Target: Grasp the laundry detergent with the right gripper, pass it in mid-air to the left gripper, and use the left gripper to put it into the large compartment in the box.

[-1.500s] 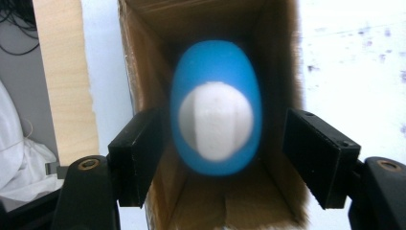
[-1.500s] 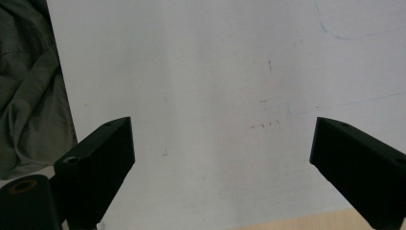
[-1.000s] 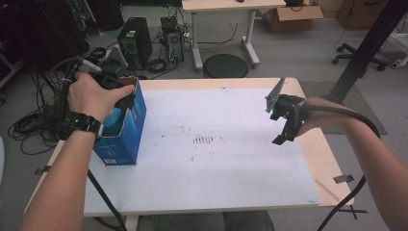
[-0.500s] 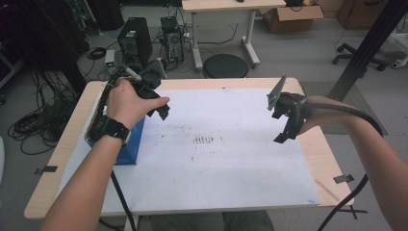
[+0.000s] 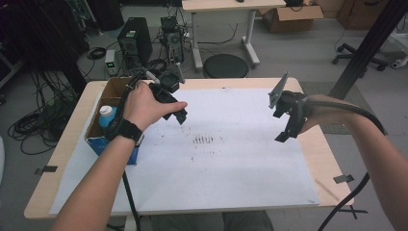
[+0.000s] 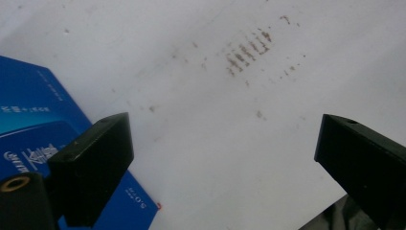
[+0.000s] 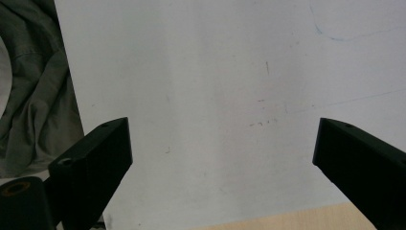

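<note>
Change since the earlier frames: the left gripper (image 5: 179, 114) has been carried off the blue box (image 5: 98, 144) toward the middle of the table, and its jaws have just been opening; nothing is seen between them.
Left gripper state: the jaws are spread wide apart in the left gripper view (image 6: 225, 158), with only stained white paper (image 6: 215, 105) between them.
Right gripper state: the jaws of the right gripper (image 5: 285, 131) are likewise held apart and empty in the right gripper view (image 7: 222, 158), over bare paper near the table edge (image 7: 268, 219).
Box position: the blue box is stood at the table's left edge, behind and to the outer side of the left gripper; in the left gripper view one blue corner (image 6: 28, 124) is seen just beside the left-hand jaw, apart from it.
Box contents: a white bottle with a blue cap (image 5: 107, 115) is seen upright inside the open top.
Box long axis: it is run roughly front to back along the table edge, across the line in which the left gripper is pointed.
Nearer hand: the left hand (image 5: 142, 103) is judged much the nearer; the right gripper is kept well apart, across the paper.
Coming move: if the box or bottle is wanted again, the left gripper is judged to need turning back toward it.
</note>
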The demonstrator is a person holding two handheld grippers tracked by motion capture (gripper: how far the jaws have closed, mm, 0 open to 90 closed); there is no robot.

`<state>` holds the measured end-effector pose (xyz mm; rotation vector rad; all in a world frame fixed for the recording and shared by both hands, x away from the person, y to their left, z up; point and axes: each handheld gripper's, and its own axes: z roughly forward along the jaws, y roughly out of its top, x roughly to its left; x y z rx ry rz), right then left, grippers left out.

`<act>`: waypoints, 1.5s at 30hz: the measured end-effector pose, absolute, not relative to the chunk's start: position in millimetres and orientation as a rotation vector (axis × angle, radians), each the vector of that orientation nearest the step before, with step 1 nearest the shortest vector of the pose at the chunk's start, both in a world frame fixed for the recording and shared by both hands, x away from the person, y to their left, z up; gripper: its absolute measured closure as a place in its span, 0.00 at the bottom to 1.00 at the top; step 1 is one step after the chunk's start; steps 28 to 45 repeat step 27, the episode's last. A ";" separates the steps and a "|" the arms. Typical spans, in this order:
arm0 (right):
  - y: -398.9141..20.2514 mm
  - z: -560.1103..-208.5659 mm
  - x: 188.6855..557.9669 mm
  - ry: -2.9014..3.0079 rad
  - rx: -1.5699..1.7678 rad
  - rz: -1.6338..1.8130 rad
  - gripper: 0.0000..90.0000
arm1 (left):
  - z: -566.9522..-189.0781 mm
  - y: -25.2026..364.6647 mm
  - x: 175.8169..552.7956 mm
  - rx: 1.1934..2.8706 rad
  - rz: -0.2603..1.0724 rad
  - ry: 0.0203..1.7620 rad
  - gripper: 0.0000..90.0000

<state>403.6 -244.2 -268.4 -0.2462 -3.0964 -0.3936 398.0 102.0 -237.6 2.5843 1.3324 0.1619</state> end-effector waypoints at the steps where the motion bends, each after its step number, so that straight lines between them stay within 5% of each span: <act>1: -244.4 -268.5 403.8 -3.095 -0.248 -0.395 0.07 | -237.6 102.0 398.0 2.584 0.162 1.332 0.07; 45: -243.6 -272.9 404.7 -3.086 -0.250 -0.395 0.06 | -234.4 95.7 395.2 2.562 0.095 1.273 0.05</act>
